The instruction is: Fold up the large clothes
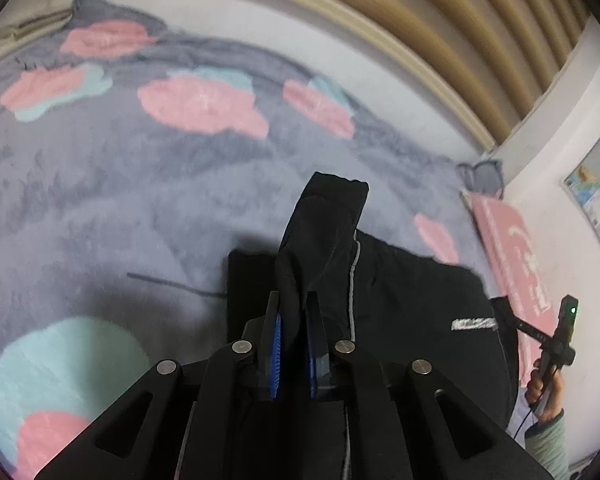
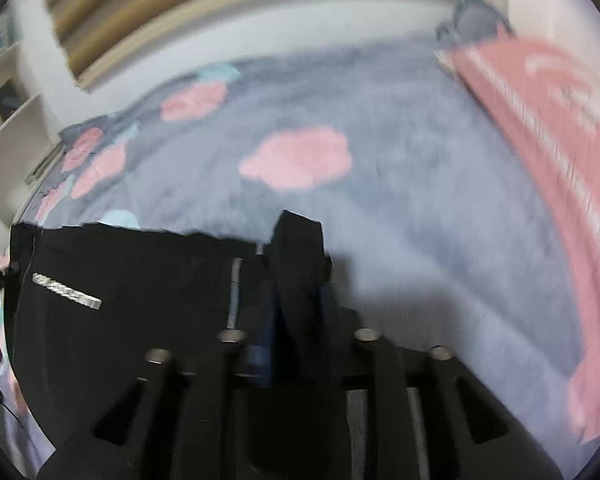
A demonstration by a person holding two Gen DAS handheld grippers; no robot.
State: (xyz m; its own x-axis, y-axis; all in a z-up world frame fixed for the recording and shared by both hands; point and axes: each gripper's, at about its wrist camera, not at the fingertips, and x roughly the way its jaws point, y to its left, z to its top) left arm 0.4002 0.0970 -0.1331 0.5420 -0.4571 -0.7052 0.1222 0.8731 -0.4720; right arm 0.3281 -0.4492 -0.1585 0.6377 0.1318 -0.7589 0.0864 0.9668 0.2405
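Observation:
A black garment (image 1: 412,320) with a white logo strip (image 1: 474,324) and a grey zip line lies on a grey blanket. My left gripper (image 1: 293,300) is shut on a raised fold of it, which stands up between the blue pads (image 1: 277,344). In the right wrist view the same garment (image 2: 140,320) spreads to the left. Another upright fold of it fills the gap of my right gripper (image 2: 296,292), which is pinched on the cloth. That view is blurred. A hand (image 1: 544,384) holding the other gripper's handle shows at the right edge of the left wrist view.
The fluffy grey blanket (image 1: 140,200) with pink and teal cloud patches covers the bed. A pink cushion (image 1: 508,248) lies along its right side by the white wall. A beige slatted headboard (image 1: 420,20) runs behind, and white shelves (image 2: 12,120) stand at far left.

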